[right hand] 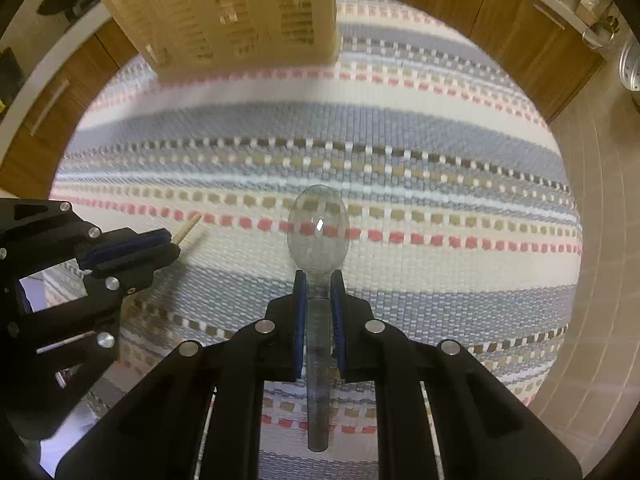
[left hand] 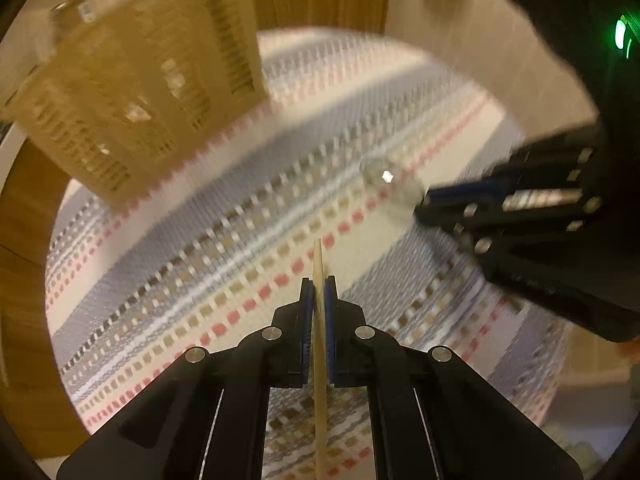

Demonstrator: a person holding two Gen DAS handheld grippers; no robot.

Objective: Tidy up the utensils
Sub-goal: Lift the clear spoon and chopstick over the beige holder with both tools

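Protruding ahead of right claw [right hand: 319, 280], pinched clear spoon [right hand: 318, 232], bowl forward.

Home kitchen — wood cabinets [right hand: 532, 32], colander [right hand: 630, 68].

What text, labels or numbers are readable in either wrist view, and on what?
None readable in either view.
Wooden organizer box: slats only, blurred, no print seen.
Clear plastic spoon in the right gripper: unmarked.
Wooden stick in the left gripper: unmarked.
Striped mat: woven pattern only.

Striped woven cloth [right hand: 320, 136] over table; wooden cabinets [right hand: 532, 36] behind.
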